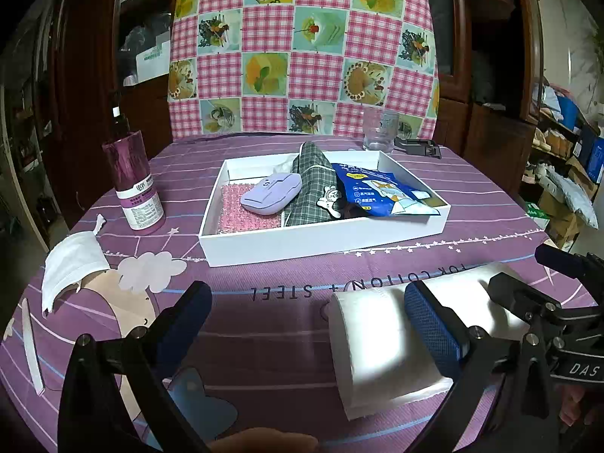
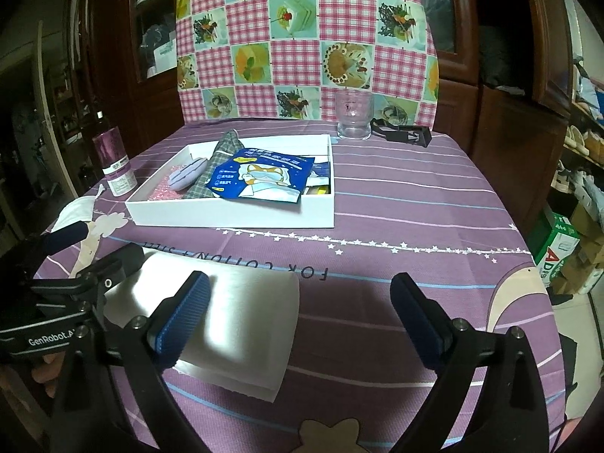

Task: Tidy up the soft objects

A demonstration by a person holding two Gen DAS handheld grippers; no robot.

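A white tissue roll [image 1: 381, 343] lies on the purple tablecloth near the front edge; it also shows in the right wrist view [image 2: 241, 324]. My left gripper [image 1: 307, 324] is open above the cloth, its right finger over the roll. My right gripper [image 2: 298, 317] is open, its left finger over the roll. A white tray [image 1: 321, 236] behind holds a pink sponge [image 1: 247, 211], a lilac case [image 1: 271, 192], plaid cloth [image 1: 313, 185] and a blue mask packet [image 1: 377, 192]. A white face mask [image 1: 71, 264] lies at the left.
A purple bottle [image 1: 134, 185] stands left of the tray. A glass cup [image 1: 379, 130] and a black clip [image 1: 419, 147] sit behind it. A checked cloth [image 1: 302, 45] hangs behind the table. Cabinets and shelves surround the table.
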